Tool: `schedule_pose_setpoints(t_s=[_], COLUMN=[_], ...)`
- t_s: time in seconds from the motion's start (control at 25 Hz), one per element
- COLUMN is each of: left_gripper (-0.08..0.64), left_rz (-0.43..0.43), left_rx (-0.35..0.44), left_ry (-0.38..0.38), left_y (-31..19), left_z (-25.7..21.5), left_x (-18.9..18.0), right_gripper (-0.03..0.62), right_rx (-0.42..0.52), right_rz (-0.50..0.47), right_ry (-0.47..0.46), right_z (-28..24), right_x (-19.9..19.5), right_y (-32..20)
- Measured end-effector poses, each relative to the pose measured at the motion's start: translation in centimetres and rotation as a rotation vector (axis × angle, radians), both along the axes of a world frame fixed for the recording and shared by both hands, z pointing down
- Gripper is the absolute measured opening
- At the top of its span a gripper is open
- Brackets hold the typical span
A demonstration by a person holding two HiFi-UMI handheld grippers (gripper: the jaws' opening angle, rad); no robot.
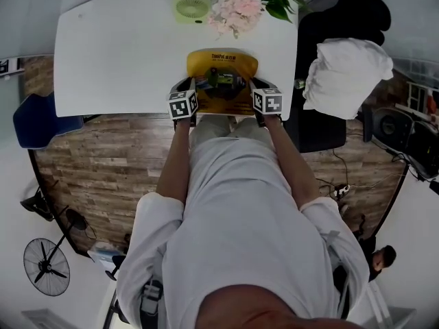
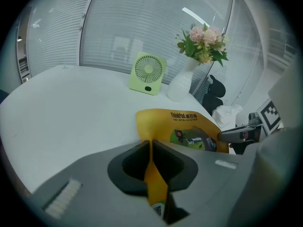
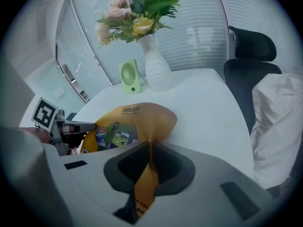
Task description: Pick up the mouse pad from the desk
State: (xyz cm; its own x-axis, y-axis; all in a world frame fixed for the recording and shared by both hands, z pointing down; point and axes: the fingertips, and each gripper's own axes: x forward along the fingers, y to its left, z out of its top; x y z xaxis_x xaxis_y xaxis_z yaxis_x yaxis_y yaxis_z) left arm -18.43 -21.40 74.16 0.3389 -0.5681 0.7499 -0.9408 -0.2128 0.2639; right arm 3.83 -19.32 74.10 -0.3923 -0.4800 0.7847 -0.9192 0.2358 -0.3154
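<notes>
A yellow mouse pad (image 1: 221, 81) with printed pictures lies at the near edge of the white desk (image 1: 123, 53), bowed up between my two grippers. My left gripper (image 1: 186, 100) is shut on the pad's left near corner; in the left gripper view the yellow sheet (image 2: 154, 171) is pinched between the jaws. My right gripper (image 1: 263, 100) is shut on the right near corner, with the pad (image 3: 147, 176) squeezed between its jaws. The pad's far part (image 3: 137, 117) curls upward off the desk.
A green desk fan (image 1: 192, 8) and a white vase of flowers (image 1: 236, 9) stand at the desk's far edge. A black chair (image 1: 329, 81) with white cloth (image 1: 346, 70) draped on it sits to the right. A blue chair (image 1: 34, 118) is at the left.
</notes>
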Motion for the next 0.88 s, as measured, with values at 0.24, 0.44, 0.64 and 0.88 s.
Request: schedule_pose_setpoints(t_s=[0.24,0.44,0.64,0.88], left_gripper=[0.026,0.026,0.026,0.026], left_rz=[-0.032,-0.078,-0.103,-0.150], left_rx=[0.088,0.198,0.332,0.553], left_ry=[0.033,0.073,0.074,0.038], left_y=[1.2,2.2,3.1,3.5], left_z=[-3.8,-9.1,-15.2,-24.7], left_x=[-0.4,-0.9,-0.8,-1.1], right_gripper=[0.035,0.037,0.037,0.038], right_rx=[0.076,0.201,0.336,0.549], right_rz=[-0.001,-0.026,-0.080,-0.162], right_ry=[-0.066,-0.106,-0.130,-0.143], right_z=[-4.1,-10.1,-16.2,-25.1], right_x=[-0.1,0.0,0.0,-0.2], right_y=[0.4,0.0,-0.2,-0.4])
